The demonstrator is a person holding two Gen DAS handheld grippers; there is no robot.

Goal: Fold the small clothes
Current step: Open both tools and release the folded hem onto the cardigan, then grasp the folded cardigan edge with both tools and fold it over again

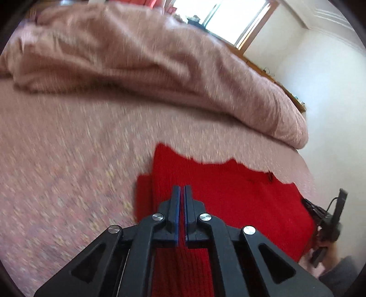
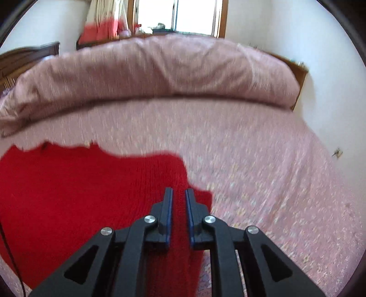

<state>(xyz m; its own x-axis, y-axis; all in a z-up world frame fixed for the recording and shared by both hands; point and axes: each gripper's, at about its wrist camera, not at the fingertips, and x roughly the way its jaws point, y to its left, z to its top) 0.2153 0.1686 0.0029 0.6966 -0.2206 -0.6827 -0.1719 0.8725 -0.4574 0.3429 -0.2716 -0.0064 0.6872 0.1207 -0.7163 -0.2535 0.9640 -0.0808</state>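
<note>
A red knitted garment [image 1: 240,201] lies on the pink bedspread [image 1: 68,160]; it also shows in the right wrist view [image 2: 80,194]. My left gripper [image 1: 182,188] is shut on the garment's left part, with red knit running between its jaws. My right gripper [image 2: 178,192] stands over the garment's right edge with its jaws narrowly apart and red knit between them, seemingly pinched. The right gripper also shows at the garment's far side in the left wrist view [image 1: 327,224].
A rolled pink duvet [image 2: 160,73] lies across the far part of the bed. A wooden headboard [image 2: 29,57] is at the left, a window [image 2: 196,16] and a wooden bed frame [image 2: 299,77] behind. The bed's right edge meets a white wall [image 2: 331,91].
</note>
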